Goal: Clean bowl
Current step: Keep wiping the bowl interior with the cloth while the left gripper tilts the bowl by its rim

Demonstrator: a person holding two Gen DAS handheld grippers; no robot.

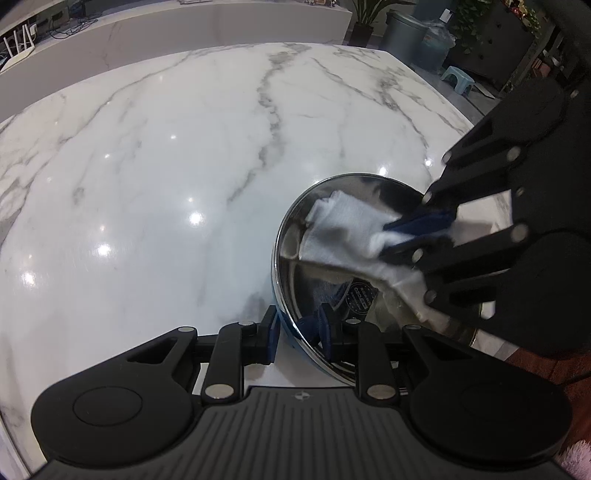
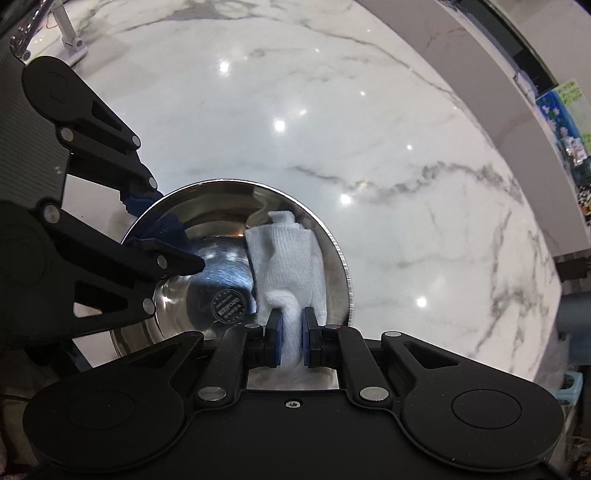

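Shiny round steel bowl [image 2: 207,258] sits tilted on your white marble desk [image 2: 369,147]; your left gripper's [image 1: 299,332] jaws clamp its rim; your right gripper's [image 2: 291,341] jaws pinch the white woven cloth [image 2: 288,258] inside.

White marble table [image 1: 166,166], grey veins, glossy. Beyond far edge: grey bin [image 1: 404,27], potted plant [image 1: 364,22], small teal stool [image 1: 455,75]. Low white wall [image 1: 184,26] behind.

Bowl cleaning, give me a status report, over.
Left tongs clamped on the bowl rim, steadying it. Right tongs shut on white cloth, pressed inside the bowl. Marble table around it, nothing in the way.
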